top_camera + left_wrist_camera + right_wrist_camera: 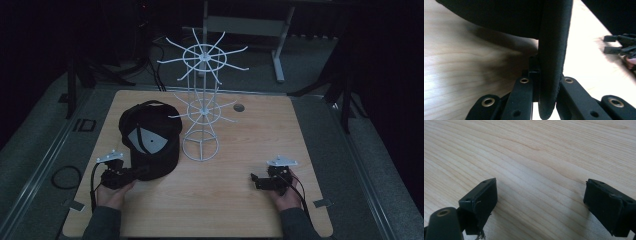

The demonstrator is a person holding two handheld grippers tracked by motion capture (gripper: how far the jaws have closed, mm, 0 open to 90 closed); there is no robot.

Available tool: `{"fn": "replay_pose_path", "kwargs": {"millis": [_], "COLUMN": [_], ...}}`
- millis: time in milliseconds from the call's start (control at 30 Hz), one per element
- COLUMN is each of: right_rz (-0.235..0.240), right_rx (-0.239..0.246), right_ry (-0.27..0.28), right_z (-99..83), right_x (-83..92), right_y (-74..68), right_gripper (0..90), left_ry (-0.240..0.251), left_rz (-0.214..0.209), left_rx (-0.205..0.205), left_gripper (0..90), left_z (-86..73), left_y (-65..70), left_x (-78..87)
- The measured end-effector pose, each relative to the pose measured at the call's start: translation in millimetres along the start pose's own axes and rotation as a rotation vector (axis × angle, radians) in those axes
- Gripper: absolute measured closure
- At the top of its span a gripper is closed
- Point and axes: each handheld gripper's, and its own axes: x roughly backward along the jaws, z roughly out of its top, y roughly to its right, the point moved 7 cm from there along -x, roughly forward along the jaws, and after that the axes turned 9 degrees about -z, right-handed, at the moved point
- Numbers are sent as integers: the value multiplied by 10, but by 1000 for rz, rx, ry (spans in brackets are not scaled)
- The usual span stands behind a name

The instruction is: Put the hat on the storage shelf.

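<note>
The left claw (541, 82) is clamped on the stiff brim of a black cap (150, 137), which sits on the left side of the pale wood-grain tabletop (225, 200), just beside the base of a white wire rack (202, 107) with radiating prongs. The right claw (541, 202) hovers over bare wood, jaws spread wide and holding nothing. To lift the cap well, I judge the grip should sit deep on the brim, since the soft fabric crown will sag; raise it slowly and keep clear of the thin prongs.
</note>
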Motion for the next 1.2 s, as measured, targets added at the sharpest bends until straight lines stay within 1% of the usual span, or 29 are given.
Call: {"fn": "replay_pose_path", "kwargs": {"millis": [67, 167, 233, 400, 500, 767, 967, 1200], "right_rz": [0, 0, 0, 0, 0, 0, 0, 0], "right_rx": [1, 1, 1, 0, 0, 0, 0, 1], "right_ry": [0, 1, 1, 0, 0, 0, 0, 0], "right_z": [0, 0, 0, 0, 0, 0, 0, 0], "right_x": [0, 0, 0, 0, 0, 0, 0, 0], "right_y": [0, 0, 0, 0, 0, 0, 0, 0], "right_gripper": [116, 116, 116, 116, 116, 116, 116, 116], "left_ry": [8, 14, 15, 11, 15, 29, 37, 43], "left_rz": [12, 23, 43, 74, 83, 128, 137, 157], "left_rx": [13, 15, 9, -13, -27, -64, -80, -93], "left_gripper": [867, 868, 868, 868, 868, 868, 868, 868], "left_z": [10, 14, 26, 61, 94, 191, 231, 267], "left_y": [-19, -36, -50, -60, -52, -27, -9, 1], "left_x": [19, 40, 77, 114, 130, 187, 226, 252]}}
